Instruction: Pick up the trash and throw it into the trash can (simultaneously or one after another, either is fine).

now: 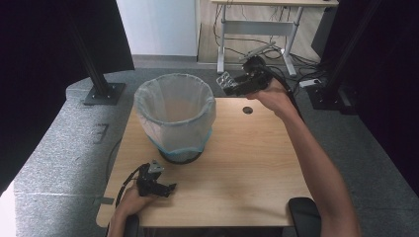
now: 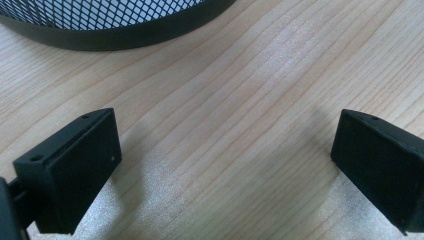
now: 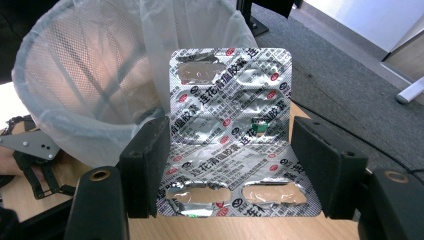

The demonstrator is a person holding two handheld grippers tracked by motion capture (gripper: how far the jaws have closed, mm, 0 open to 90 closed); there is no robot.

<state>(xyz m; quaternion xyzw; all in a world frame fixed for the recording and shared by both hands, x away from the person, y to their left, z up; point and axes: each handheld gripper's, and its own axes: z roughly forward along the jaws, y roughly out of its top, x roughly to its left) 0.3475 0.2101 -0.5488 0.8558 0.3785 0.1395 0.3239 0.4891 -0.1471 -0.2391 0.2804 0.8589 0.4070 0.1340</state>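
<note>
1. Two grippers are seen from above: the right gripper [image 1: 232,84] raised beyond the table [image 1: 257,163], near the lined bin [image 1: 175,116].
2. A foil blister pack [image 3: 230,135] – spent pockets legible in the right gripper view – is held between its jaws.
3. The left gripper [image 2: 225,165] is spread wide over bare wood.

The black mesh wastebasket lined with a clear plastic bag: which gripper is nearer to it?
Left. The left gripper rests on the wooden table just before the wastebasket's base. The right gripper, holding a silver blister pack, hovers beside its rim, a little farther.
</note>
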